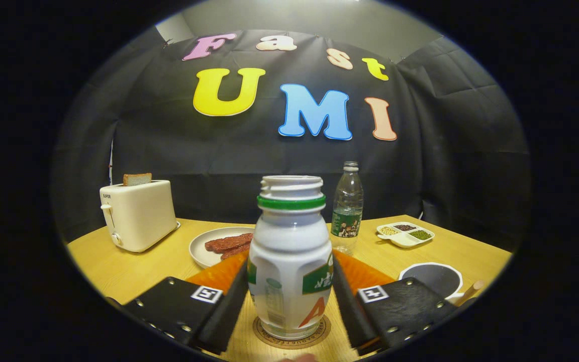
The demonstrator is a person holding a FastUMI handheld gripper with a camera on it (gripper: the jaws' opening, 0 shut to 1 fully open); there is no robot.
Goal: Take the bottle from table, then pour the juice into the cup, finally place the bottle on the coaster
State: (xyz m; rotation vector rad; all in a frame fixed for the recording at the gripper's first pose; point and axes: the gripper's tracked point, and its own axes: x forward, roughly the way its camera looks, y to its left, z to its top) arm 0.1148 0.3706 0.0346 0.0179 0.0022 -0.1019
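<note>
White plastic juice bottle with green neck ring (289, 256) stands upright on round cork coaster (292, 336), long axis vertical, open mouth up, no cap. Coaster mostly hidden under bottle base; print on rim not readable. Jaws (289, 296) wide apart at bottle's sides; contact with bottle hard to judge. White cup (432, 279) right of fingers, partly cut off. Orange mat (365, 274) behind bottle on wooden counter (133, 271), largely covered.

The wooden tabletop (133, 266) carries a toaster (137, 215), a plate (204, 249), an orange mat (365, 274), a water bottle (347, 207), a divided dish (405, 234), a cup (432, 279) and a coaster (292, 338) under the juice bottle (289, 261).
</note>
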